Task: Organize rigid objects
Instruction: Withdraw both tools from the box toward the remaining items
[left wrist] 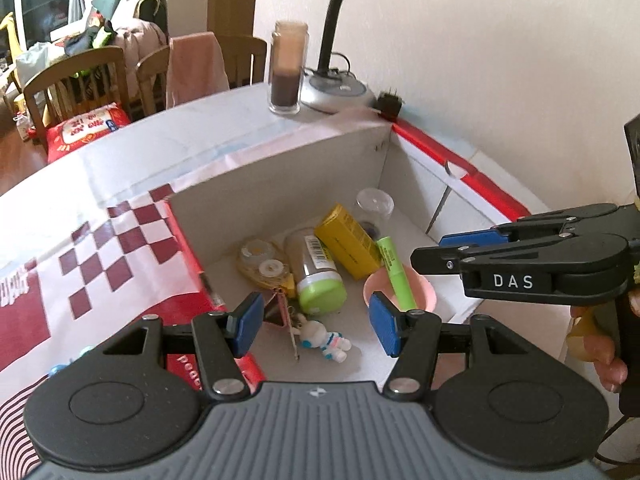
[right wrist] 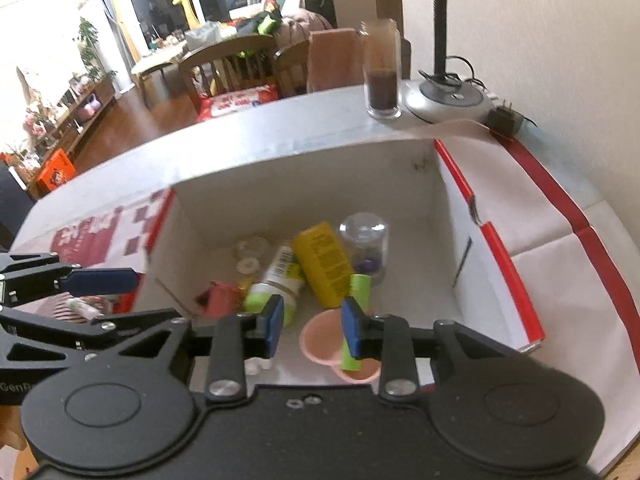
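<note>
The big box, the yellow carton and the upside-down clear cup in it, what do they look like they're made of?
Big box: likely cardboard, with matte pale inner walls, printed red outside and folded flaps. Yellow carton: probably thin printed paperboard, with sharp folded edges and a slight sheen. Clear cup: see-through with highlights, so glass or hard plastic; I cannot tell which.

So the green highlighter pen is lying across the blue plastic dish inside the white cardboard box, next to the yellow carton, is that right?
Not quite: the dish is pink, not blue. The left wrist view shows the green highlighter pen lying across the pink plastic dish inside the white cardboard box, next to the yellow carton.
</note>
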A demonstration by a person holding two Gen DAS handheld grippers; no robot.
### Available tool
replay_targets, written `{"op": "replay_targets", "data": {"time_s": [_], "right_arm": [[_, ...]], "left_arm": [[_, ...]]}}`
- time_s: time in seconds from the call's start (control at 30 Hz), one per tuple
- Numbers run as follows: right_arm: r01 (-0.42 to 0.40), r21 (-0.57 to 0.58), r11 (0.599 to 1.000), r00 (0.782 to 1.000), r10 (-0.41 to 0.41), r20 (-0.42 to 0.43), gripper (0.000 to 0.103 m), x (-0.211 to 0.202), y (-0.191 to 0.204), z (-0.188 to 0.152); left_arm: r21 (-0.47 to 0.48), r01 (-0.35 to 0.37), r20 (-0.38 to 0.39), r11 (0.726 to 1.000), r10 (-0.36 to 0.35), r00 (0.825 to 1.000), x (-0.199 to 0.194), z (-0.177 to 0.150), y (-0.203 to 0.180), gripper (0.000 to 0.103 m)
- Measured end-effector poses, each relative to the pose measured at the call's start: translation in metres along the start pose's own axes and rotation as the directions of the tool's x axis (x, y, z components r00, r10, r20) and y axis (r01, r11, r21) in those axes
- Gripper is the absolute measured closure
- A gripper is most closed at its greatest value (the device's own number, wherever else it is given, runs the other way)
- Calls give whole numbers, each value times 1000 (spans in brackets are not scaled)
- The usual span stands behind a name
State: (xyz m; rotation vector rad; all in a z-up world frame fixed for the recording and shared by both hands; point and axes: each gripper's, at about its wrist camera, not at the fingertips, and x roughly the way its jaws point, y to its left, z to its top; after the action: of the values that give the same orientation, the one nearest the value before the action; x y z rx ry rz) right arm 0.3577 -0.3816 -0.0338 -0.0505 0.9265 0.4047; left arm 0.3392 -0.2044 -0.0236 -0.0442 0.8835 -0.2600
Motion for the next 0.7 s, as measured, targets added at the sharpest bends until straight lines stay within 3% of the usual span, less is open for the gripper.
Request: {"op": "replay_targets", "data": {"time_s": [0.43, 0.57, 0.63, 0.7], "right_arm": [[-86, -48, 995, 995, 89, 55, 65, -28, 68, -14], [-93, -58, 994, 994, 97, 56, 46, -31, 91, -24], [-109, -54, 993, 993, 112, 48, 42, -32, 103, -30], [-117, -58, 991, 992, 119, 39, 36, -32, 114, -35]], "left_arm": [[-12, 0, 96, 1000, 1, 995, -67, -33, 46, 45], [-16, -22, 118, 1000, 24, 993, -87, -50, 68, 44], [-18, -43, 133, 999, 45, 990, -95, -60, 78, 34], [-19, -56, 142, 998, 59, 988, -101, -70, 88, 34]]}}
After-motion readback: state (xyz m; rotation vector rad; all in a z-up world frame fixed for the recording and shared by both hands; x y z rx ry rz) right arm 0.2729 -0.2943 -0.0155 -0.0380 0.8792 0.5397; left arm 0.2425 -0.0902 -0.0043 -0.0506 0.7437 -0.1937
